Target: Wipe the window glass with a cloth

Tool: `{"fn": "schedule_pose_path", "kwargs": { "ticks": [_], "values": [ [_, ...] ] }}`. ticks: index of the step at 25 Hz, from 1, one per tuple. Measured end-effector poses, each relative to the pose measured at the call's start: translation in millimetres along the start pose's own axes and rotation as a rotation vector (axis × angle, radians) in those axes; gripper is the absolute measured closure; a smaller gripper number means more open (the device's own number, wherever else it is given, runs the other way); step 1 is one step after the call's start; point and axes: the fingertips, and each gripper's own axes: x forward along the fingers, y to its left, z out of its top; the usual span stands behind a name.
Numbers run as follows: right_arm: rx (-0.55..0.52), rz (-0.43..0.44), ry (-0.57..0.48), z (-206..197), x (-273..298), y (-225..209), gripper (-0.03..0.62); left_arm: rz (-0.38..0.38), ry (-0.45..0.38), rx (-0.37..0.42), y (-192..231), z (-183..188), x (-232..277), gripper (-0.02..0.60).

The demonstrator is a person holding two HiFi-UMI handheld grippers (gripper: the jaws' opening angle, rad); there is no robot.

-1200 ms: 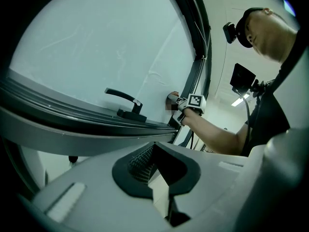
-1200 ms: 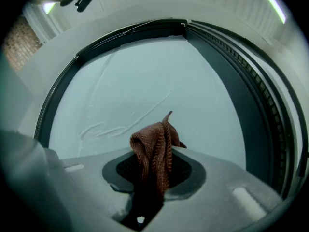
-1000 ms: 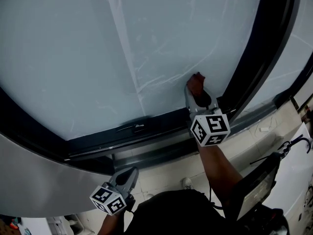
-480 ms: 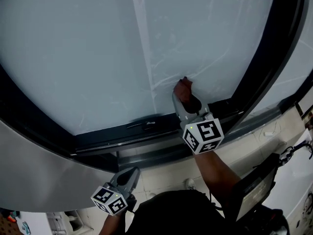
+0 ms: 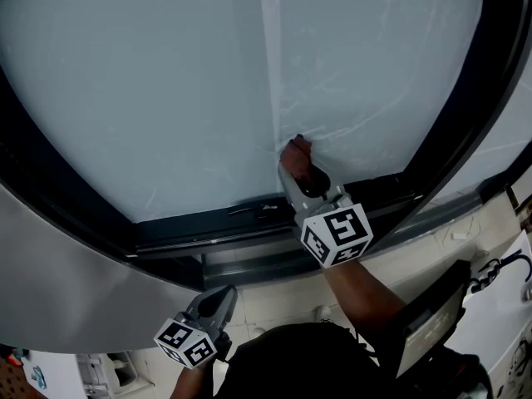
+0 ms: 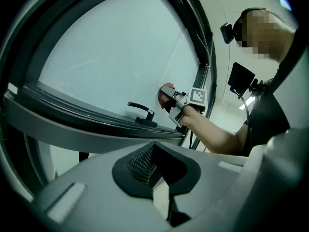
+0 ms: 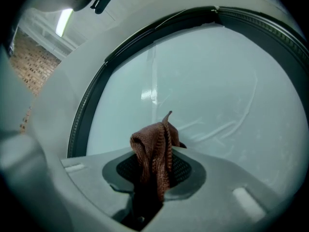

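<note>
A black window handle (image 5: 252, 209) lies flat on the dark lower frame (image 5: 166, 233). Pale tiled floor (image 5: 274, 299) shows below the handle.

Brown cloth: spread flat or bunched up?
Bunched up: the brown woven cloth stands in crumpled folds, pinched by the fingers of the right gripper.

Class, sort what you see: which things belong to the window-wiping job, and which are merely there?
In the job: window glass, cloth, right gripper shut on the cloth.
Merely there: left gripper, shut and empty; window handle; dark frame.
</note>
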Motion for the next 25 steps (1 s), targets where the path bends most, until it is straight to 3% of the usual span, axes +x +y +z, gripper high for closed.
{"fn": "schedule_pose_path", "kwargs": {
  "ticks": [7,10,13,19,25],
  "values": [
    [0.018,0.074,0.011,5,-5,-5,0.508,-0.041,0.030,0.018,-6,-1,11,0.566],
    [0.001,0.041,-0.011,16,-23,-28,0.508,-0.061,0.047,0.031,-10,-1,21,0.566],
    [-0.032,-0.082,-0.044,37,-49,-82,0.508,-0.089,0.058,0.041,-18,0,37,0.566],
    [-0.082,-0.434,-0.085,74,-107,-221,0.508,-0.139,0.089,0.060,-38,0,64,0.566],
    [-0.146,-0.554,-0.108,109,-123,-278,0.508,-0.164,0.099,0.077,-54,-3,82,0.566]
  ]
}}
